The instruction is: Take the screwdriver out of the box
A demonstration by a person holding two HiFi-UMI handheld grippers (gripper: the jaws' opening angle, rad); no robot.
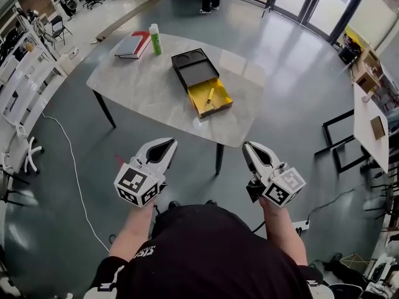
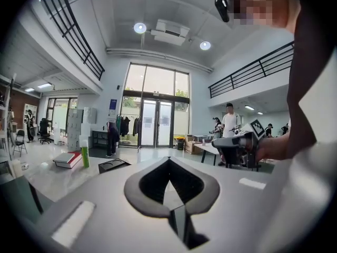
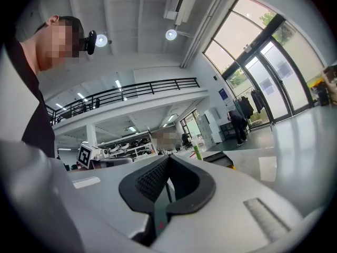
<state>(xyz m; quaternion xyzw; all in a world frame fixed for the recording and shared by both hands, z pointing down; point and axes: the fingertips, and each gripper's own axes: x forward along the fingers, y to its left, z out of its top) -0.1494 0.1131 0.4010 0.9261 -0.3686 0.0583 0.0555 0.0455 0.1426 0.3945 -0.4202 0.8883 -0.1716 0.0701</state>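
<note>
Left claw point(image 1: 167, 144): jaws together, nothing between them; held off the counter's point(image 1: 143, 86) near edge, at 7 o'clock of the box point(image 1: 195, 67).
Right claw point(image 1: 248, 148): jaws together, empty; at 5 o'clock of the box.
Box: black, on the counter; yellow drawer point(image 1: 219, 98) pulled out toward 5 o'clock.
Screwdriver point(image 1: 210, 96): lying in the yellow drawer, well apart from both claws.
Bottle point(image 1: 155, 39): green, upright, at 10 o'clock of the box, just beside a red book point(image 1: 132, 45).
</note>
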